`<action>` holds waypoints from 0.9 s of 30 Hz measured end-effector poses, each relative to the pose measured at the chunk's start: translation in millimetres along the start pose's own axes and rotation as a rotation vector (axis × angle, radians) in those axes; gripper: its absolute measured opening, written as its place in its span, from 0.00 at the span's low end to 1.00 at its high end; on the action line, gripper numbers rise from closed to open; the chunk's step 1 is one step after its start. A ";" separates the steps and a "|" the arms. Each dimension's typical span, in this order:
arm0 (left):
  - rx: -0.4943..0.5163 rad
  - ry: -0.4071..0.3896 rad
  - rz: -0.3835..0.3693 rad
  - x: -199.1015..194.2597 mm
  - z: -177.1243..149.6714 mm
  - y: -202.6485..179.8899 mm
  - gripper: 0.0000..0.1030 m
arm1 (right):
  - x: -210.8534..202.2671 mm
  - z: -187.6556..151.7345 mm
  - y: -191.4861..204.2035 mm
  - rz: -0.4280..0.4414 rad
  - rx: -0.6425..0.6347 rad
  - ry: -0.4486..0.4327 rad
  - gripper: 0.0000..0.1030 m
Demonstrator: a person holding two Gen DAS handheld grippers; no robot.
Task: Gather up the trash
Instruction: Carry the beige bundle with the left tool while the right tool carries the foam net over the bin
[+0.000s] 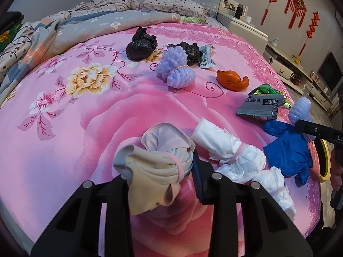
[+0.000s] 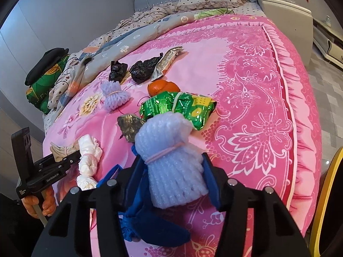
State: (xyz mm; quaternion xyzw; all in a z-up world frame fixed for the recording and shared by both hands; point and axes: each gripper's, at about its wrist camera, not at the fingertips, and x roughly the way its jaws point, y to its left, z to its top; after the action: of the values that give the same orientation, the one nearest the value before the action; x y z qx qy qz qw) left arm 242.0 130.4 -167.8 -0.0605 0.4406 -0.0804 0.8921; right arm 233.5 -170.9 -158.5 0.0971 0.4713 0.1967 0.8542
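Note:
On the pink flowered bedspread [image 1: 81, 128], my left gripper [image 1: 158, 169] is shut on a beige cloth bundle [image 1: 154, 167] tied with a pink band; the bundle hides its left finger. Beside it lie a white tissue bundle [image 1: 240, 158] and a blue glove [image 1: 287, 150]. My right gripper [image 2: 172, 160] is shut on a lavender foam-net bundle [image 2: 171, 167] lying over the blue glove [image 2: 150, 222]. Farther up the bed are a green snack bag [image 2: 180, 107], a grey wrapper [image 1: 259, 105], an orange peel [image 1: 232, 80], a second foam bundle [image 1: 175, 68] and two black bags [image 1: 141, 45].
A rumpled grey quilt [image 1: 103, 23] and pillows lie at the head of the bed. A yellow rim [image 2: 325, 192] shows past the bed's right edge. A white nightstand [image 1: 246, 30] stands by the wall. A hand [image 2: 36, 203] holds the left gripper's handle.

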 end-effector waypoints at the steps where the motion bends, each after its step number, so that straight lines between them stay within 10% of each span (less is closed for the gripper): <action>1: -0.010 -0.009 -0.002 -4.5 0.3 3.0 0.31 | -3.1 0.2 0.4 0.001 -0.001 -0.006 0.49; 27: -0.089 -0.197 0.007 -119.5 11.3 -16.7 0.31 | -118.6 -6.0 -0.5 0.022 -0.013 -0.208 0.48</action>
State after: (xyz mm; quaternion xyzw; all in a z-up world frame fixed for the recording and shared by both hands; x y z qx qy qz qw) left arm 178.0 138.0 -65.2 -0.1062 0.3539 -0.0513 0.9278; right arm 171.8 -222.2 -71.0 0.1165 0.3777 0.1979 0.8970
